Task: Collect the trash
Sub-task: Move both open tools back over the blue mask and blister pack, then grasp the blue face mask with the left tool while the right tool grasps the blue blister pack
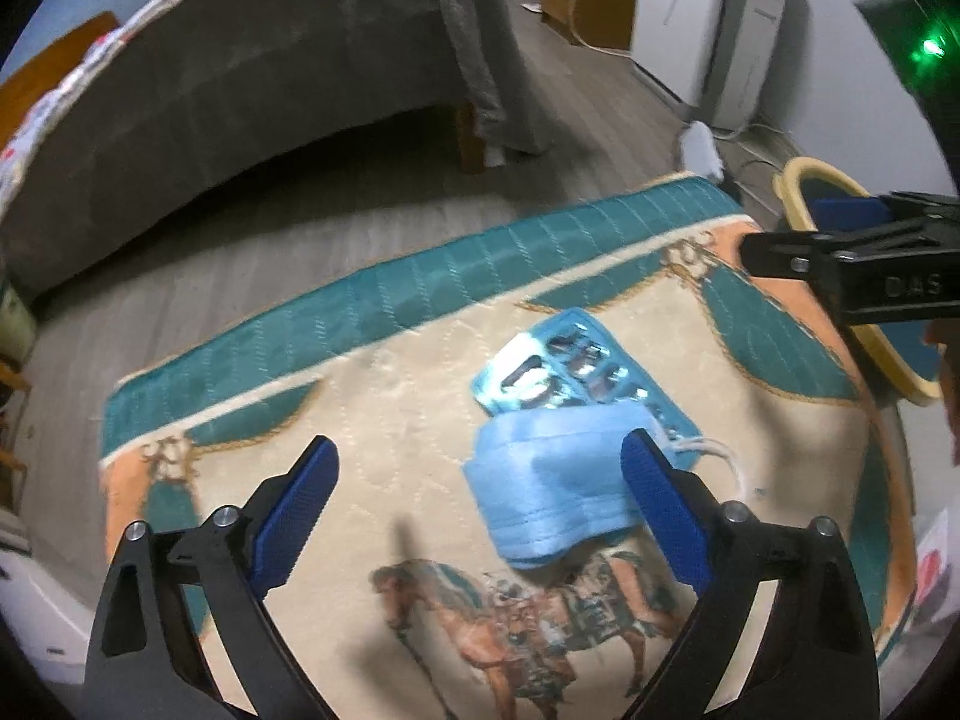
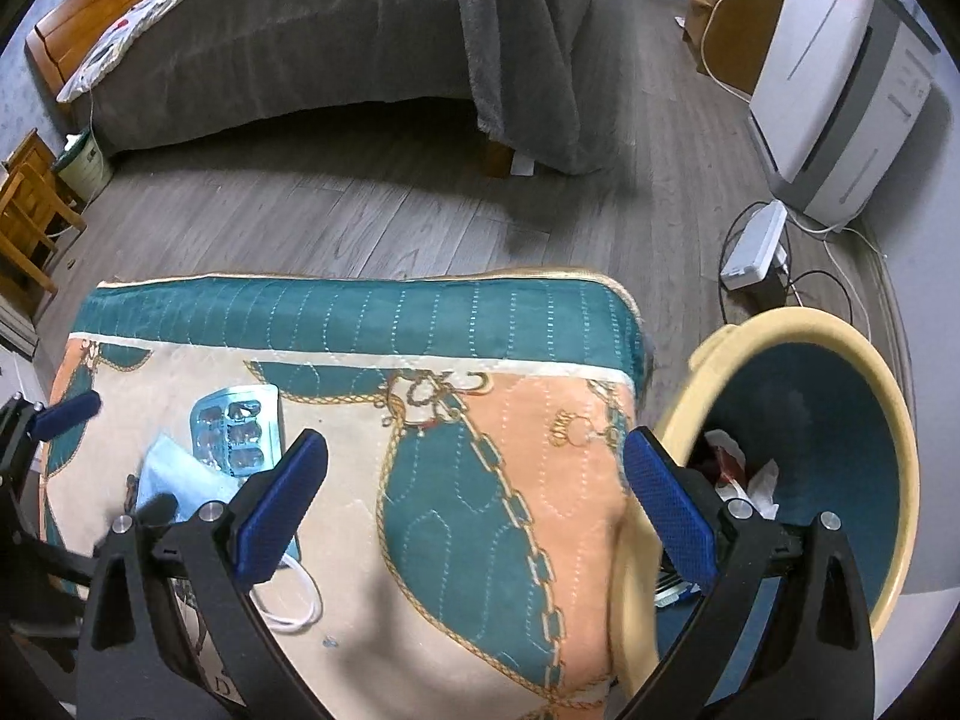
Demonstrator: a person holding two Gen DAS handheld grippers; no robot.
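Note:
A blue face mask (image 1: 552, 492) lies on the patterned cloth (image 1: 390, 420), partly over a silver-blue blister pack (image 1: 570, 366). My left gripper (image 1: 480, 468) is open and empty just above the cloth, its right finger over the mask's right end. In the right wrist view the mask (image 2: 180, 480) and blister pack (image 2: 240, 426) sit at the left. My right gripper (image 2: 477, 462) is open and empty above the cloth's right part, beside the yellow-rimmed bin (image 2: 888, 420) that holds crumpled trash (image 2: 744, 468).
The bin (image 1: 798, 180) stands off the cloth's right edge. A bed with a grey cover (image 2: 300, 42) lies beyond. A white appliance (image 2: 840, 90), a power strip (image 2: 756, 246) and cables sit on the wood floor at the right. Wooden chairs (image 2: 30, 210) stand at the left.

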